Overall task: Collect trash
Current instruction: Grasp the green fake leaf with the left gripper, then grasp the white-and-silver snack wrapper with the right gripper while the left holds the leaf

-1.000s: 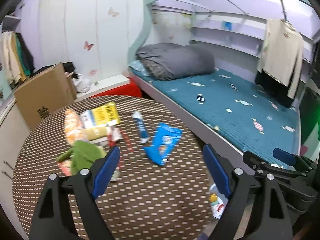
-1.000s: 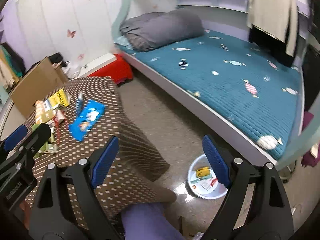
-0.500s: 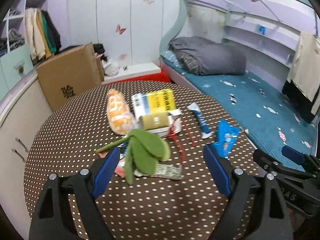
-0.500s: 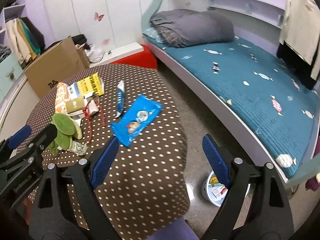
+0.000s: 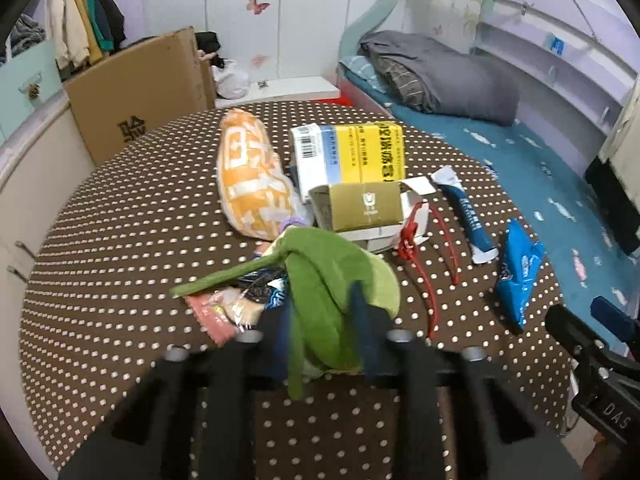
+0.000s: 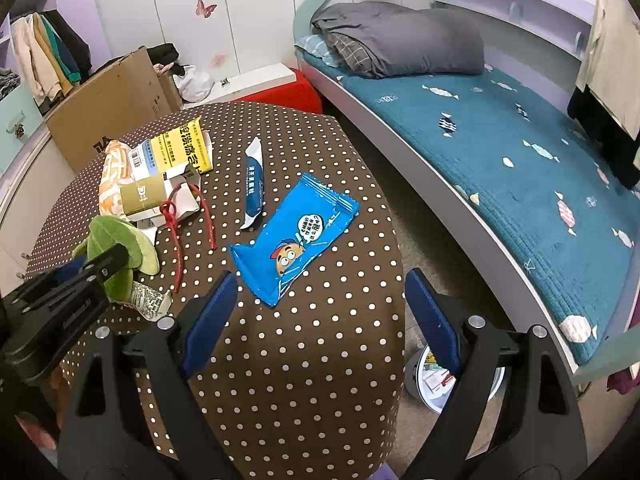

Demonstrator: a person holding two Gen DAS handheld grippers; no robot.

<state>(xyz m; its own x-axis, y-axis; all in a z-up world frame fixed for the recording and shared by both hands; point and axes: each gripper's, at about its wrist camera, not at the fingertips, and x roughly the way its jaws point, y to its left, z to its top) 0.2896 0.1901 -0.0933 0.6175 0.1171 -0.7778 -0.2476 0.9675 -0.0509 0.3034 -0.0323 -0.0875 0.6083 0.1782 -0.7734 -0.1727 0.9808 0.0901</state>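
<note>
Several pieces of trash lie on a round table (image 6: 320, 360) under a brown polka-dot cloth. Near the middle, the left gripper (image 5: 320, 320) is closing its jaws on a soft, floppy green cloth (image 5: 332, 272); gathering its thick fold, not an edge, would hold best. Right of the cloth, a glossy blue wrapper (image 6: 294, 236) lies flat before the right gripper (image 6: 320, 312), jaws wide apart and empty.

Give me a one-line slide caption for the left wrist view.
Left gripper closing on a green peel among wrappers on the polka-dot table.
</note>
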